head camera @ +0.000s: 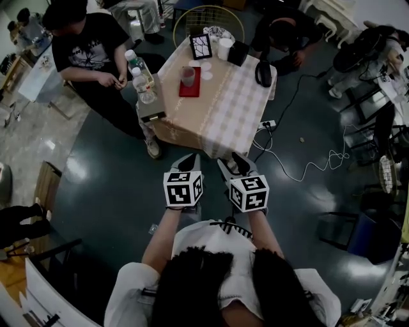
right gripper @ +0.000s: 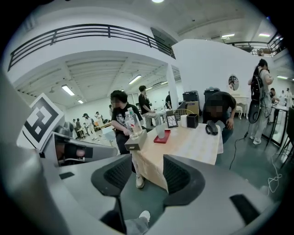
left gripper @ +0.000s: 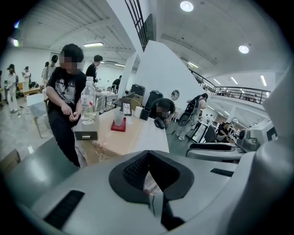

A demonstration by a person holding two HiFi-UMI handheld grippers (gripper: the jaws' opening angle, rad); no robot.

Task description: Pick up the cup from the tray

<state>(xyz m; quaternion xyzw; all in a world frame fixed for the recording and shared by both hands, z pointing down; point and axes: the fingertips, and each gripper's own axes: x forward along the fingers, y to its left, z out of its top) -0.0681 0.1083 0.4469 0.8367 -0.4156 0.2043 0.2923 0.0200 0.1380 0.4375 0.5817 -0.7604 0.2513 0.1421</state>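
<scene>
In the head view, the hands holding the left gripper (head camera: 190, 159) and the right gripper (head camera: 231, 161) are concealed beneath the marker cubes (head camera: 183, 189). The contents of the cup (head camera: 187, 76) cannot be determined in any view, and part of the red tray (head camera: 189, 92) is covered by its base. In the left gripper view, the near end of the table (left gripper: 138, 133) is masked by the gripper body, and the pale patch (left gripper: 150, 186) seen through the slit between the closed jaws cannot be identified.

Head view dim w/ floor (head camera: 102, 185) glare; gripper views brighter (ceiling lights (left gripper: 186, 6)), fisheye-warped edges.
</scene>
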